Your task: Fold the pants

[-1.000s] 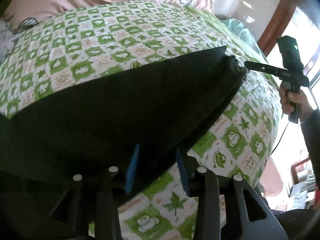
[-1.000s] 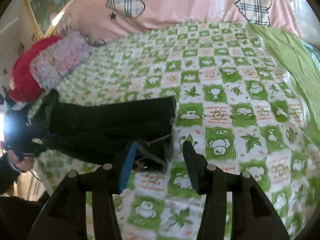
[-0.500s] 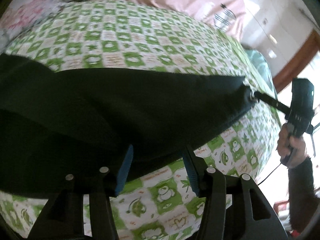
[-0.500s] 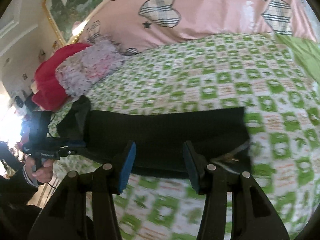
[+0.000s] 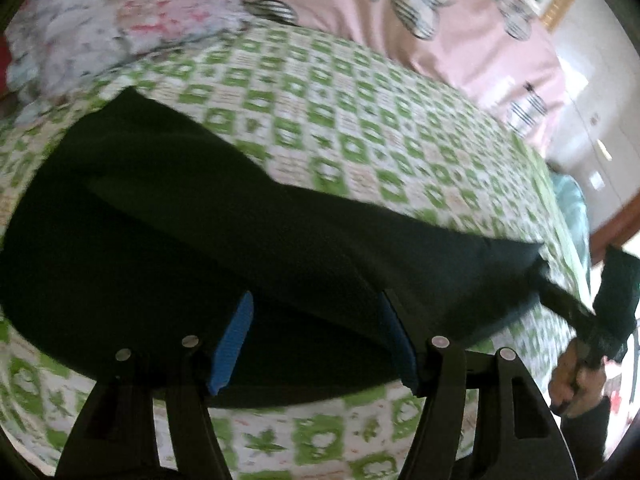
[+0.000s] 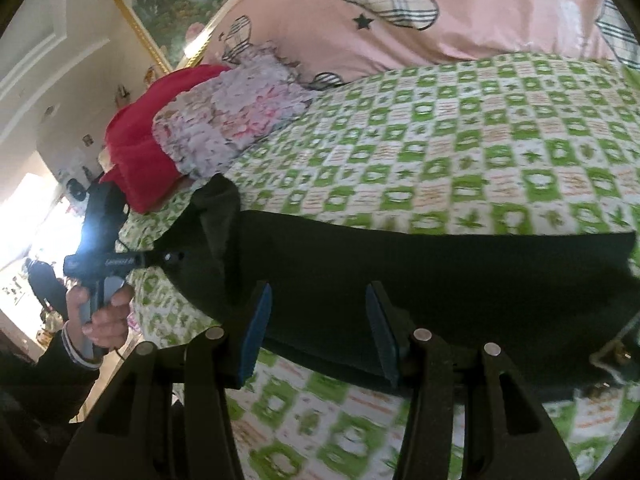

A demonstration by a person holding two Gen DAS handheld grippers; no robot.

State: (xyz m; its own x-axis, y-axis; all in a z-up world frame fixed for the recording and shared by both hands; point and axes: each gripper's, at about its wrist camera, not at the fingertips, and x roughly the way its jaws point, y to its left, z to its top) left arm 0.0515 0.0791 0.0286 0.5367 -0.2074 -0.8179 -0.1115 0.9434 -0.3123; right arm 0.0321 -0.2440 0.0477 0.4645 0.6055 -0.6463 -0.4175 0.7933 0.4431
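Both tongs, left (image 5: 316, 344) and right (image 6: 318, 332), gape wide above the dark pants (image 6: 440, 280) (gripping nothing).

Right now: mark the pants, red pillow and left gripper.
pants (image 6: 460, 272): right wrist view, middle of the dark cloth.
red pillow (image 6: 136, 152): right wrist view, its side.
left gripper (image 5: 314, 340): left wrist view, between the fingers.
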